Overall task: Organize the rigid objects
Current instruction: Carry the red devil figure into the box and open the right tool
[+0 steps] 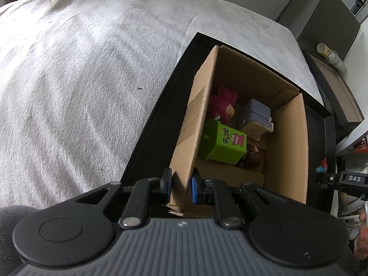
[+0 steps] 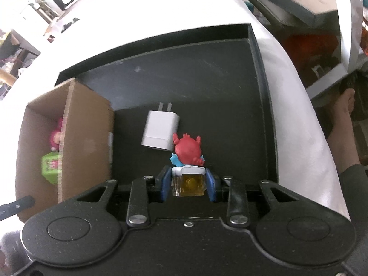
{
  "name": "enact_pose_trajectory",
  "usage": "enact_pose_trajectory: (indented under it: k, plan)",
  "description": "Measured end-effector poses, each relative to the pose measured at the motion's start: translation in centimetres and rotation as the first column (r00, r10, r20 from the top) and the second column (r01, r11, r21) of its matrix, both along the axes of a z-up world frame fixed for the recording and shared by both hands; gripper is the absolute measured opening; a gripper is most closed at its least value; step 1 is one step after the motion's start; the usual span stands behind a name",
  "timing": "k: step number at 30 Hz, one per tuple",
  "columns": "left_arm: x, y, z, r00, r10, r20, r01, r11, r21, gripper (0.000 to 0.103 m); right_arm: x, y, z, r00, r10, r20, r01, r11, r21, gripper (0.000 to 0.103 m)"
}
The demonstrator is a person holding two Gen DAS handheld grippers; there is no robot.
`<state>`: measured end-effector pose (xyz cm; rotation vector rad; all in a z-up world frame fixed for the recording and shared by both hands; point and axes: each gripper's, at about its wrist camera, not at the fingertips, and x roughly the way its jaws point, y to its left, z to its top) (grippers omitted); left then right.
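My left gripper is shut on the near wall of an open cardboard box that stands in a black tray. Inside the box lie a green toy box, a pink plush figure, a grey blocky figure and a brown figure. My right gripper is shut on a red and blue figure on a clear yellow base, just above the tray floor. A white charger plug lies right ahead of it. The box stands to its left.
The tray rests on a grey blanket over a bed. Dark furniture and a bottle stand beyond the bed's right edge. The person's leg and foot are at the right.
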<state>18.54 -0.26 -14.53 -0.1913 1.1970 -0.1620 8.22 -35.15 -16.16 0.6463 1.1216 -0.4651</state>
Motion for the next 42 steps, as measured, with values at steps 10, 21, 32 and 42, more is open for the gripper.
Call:
enact_pose_trajectory:
  k: [10,21,32,42]
  plan:
    - [-0.1,0.0,0.0,1.000,0.003,0.000,-0.003,1.000,-0.010,0.016,1.8,2.2,4.1,0.995,0.072,0.067,-0.069,0.996,-0.053,0.032]
    - [-0.1,-0.1,0.0,1.000,0.004,0.006,-0.004,1.000,-0.023,0.016,4.0,5.0,7.9,0.984,0.130,0.123,-0.118,0.988,-0.095,0.032]
    - [0.1,-0.2,0.0,1.000,0.007,0.006,-0.006,0.998,-0.059,0.016,6.1,8.0,8.8,0.977,0.178,0.121,-0.163,0.979,-0.121,0.032]
    - [-0.1,1.0,-0.3,1.000,0.002,0.005,-0.001,0.996,-0.086,0.017,7.8,10.2,8.1,0.976,0.193,0.099,-0.182,0.977,-0.112,0.032]
